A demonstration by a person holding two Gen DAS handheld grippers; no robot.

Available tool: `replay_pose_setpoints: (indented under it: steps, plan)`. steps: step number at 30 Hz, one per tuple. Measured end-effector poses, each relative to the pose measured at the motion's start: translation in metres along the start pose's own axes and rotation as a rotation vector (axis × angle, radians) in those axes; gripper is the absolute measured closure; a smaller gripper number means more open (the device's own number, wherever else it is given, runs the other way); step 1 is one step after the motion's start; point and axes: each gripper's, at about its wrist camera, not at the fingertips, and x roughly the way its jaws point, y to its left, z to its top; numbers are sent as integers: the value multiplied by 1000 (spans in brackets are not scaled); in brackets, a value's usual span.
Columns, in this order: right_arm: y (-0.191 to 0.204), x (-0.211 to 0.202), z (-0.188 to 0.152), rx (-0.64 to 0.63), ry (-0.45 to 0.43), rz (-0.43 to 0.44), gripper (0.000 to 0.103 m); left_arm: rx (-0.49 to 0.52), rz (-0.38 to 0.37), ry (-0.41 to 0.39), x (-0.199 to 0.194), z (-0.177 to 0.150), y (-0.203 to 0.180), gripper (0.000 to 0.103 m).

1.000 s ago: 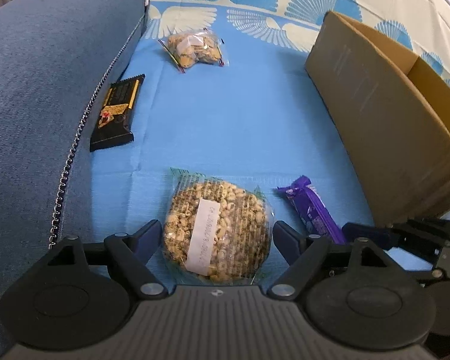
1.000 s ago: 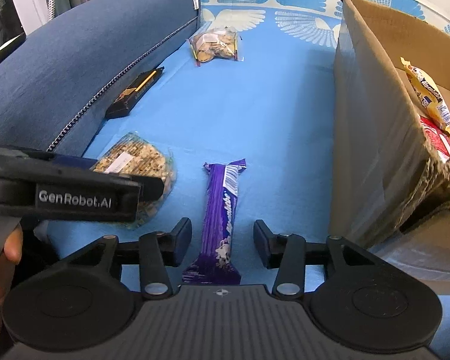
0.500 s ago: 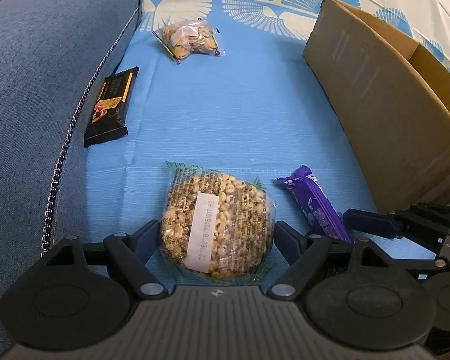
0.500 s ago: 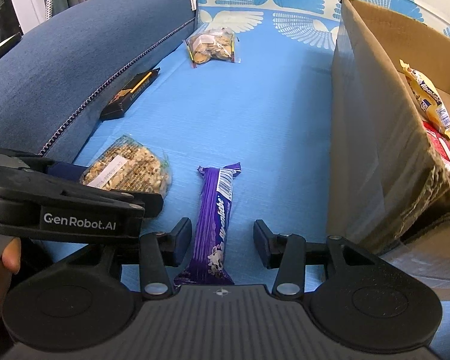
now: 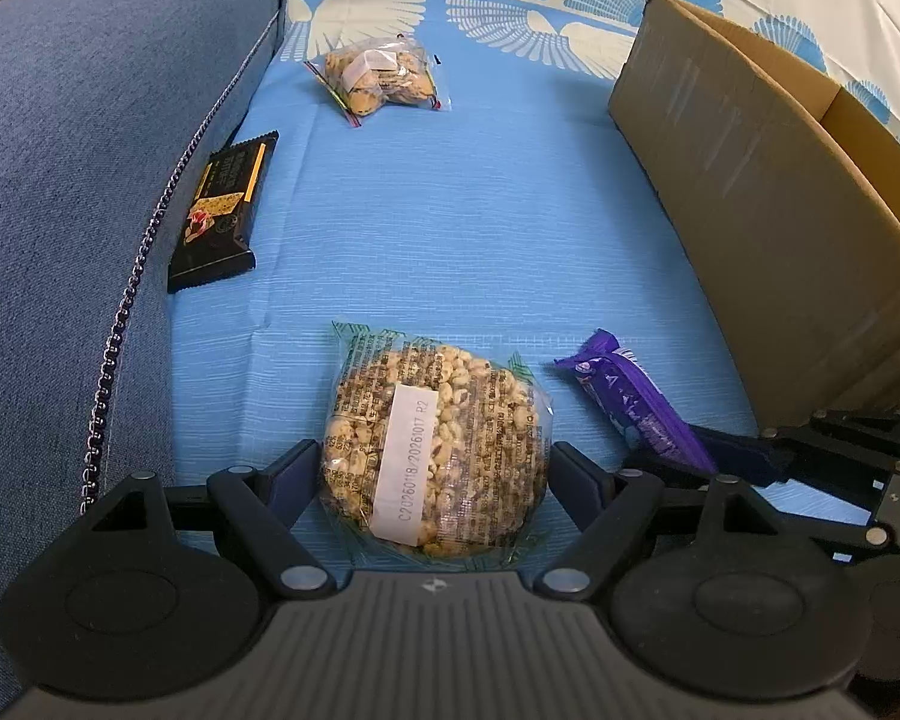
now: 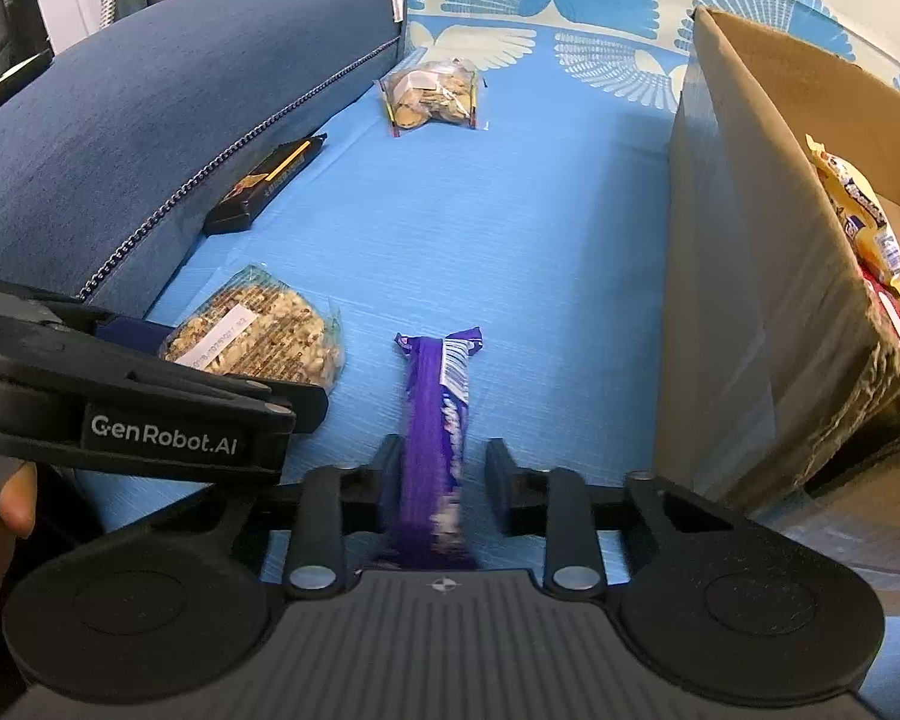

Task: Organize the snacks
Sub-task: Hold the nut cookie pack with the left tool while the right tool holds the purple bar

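A round puffed-grain cake packet (image 5: 432, 450) lies on the blue sheet (image 5: 462, 228) between the fingers of my left gripper (image 5: 435, 468), which stands open around it. A purple chocolate bar (image 6: 435, 420) lies lengthwise between the fingers of my right gripper (image 6: 444, 471). The right jaws are closing. The left pad is against the bar, a narrow gap shows at the right pad, and the bar's near end is blurred. In the left wrist view the same purple bar (image 5: 624, 402) runs toward the right gripper's fingers (image 5: 738, 456).
An open cardboard box (image 6: 738, 240) stands on the right, with a yellow wrapper (image 6: 858, 210) and a red one (image 6: 888, 312) inside. A black bar (image 5: 222, 210) lies against the blue sofa cushion (image 5: 60, 180). A zip bag of snacks (image 5: 378, 75) is at the far end. A hand (image 6: 6, 504) holds the left gripper.
The right gripper's jaws have narrowed around the purple bar, which has tipped and blurred. The left gripper still straddles the grain cake packet at the same width.
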Motion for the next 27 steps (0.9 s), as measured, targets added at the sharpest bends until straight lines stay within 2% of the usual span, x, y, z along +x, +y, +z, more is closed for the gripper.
replay_pose_setpoints:
  steps: [1, 7, 10, 14, 27]
  plan:
    - [1, 0, 0, -8, -4, -3, 84, -6, -2, -2, 0, 0, 1, 17]
    - [3, -7, 2, -44, -50, -43, 85, -43, -10, -4, -1, 1, 6, 17]
    - [-3, -5, 2, -21, -38, -61, 85, -29, -1, -7, -2, 0, 3, 17]
    - [-8, 0, 0, 20, -2, -43, 85, -17, 4, -4, -1, 0, 1, 17]
    - [-5, 0, -1, 12, 0, -46, 84, -15, 4, -2, 0, 0, 1, 17]
